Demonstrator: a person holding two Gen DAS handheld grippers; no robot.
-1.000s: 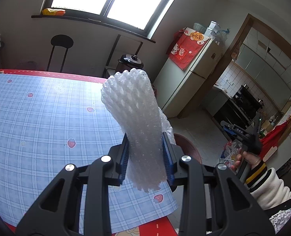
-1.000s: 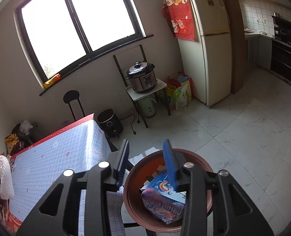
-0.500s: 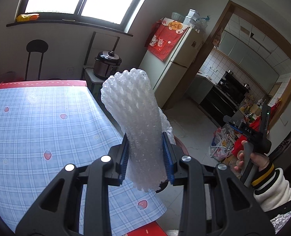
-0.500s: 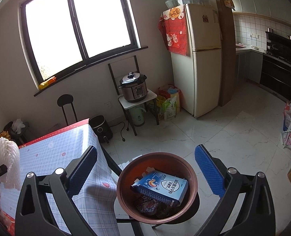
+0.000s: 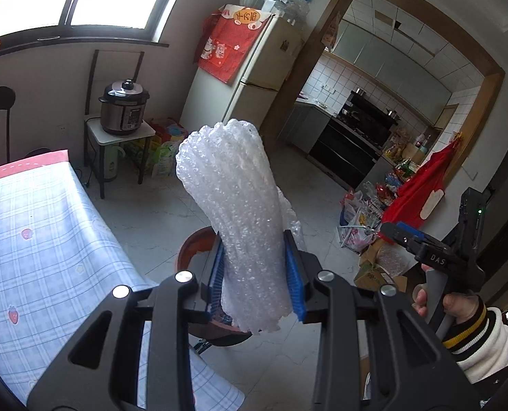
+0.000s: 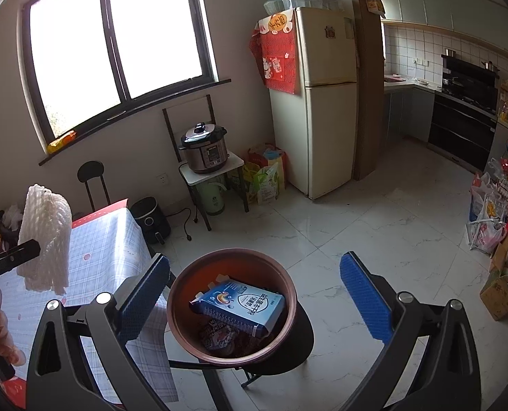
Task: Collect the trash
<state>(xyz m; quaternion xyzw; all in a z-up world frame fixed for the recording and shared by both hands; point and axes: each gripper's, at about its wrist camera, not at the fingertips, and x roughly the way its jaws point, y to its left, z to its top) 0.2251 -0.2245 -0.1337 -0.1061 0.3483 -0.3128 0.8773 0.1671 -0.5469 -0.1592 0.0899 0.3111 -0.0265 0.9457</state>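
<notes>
Left gripper (image 5: pixel 254 281) clamped on white foam netting (image 5: pixel 240 212), netting standing upright above jaws. Right gripper (image 6: pixel 254 294) spread wide, nothing between pads. Just beyond, brown bowl (image 6: pixel 185 308) on dark stool, blue carton (image 6: pixel 240 304) lying inside over wrappers. Checked tablecloth (image 6: pixel 110 239) left of it. Farther back, fridge (image 6: pixel 326 109).

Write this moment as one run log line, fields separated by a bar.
left gripper: shut on foam net | right gripper: open, empty | brown bin: holds blue carton

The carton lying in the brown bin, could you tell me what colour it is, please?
Blue and white; the carton shows best in the right wrist view.
</notes>
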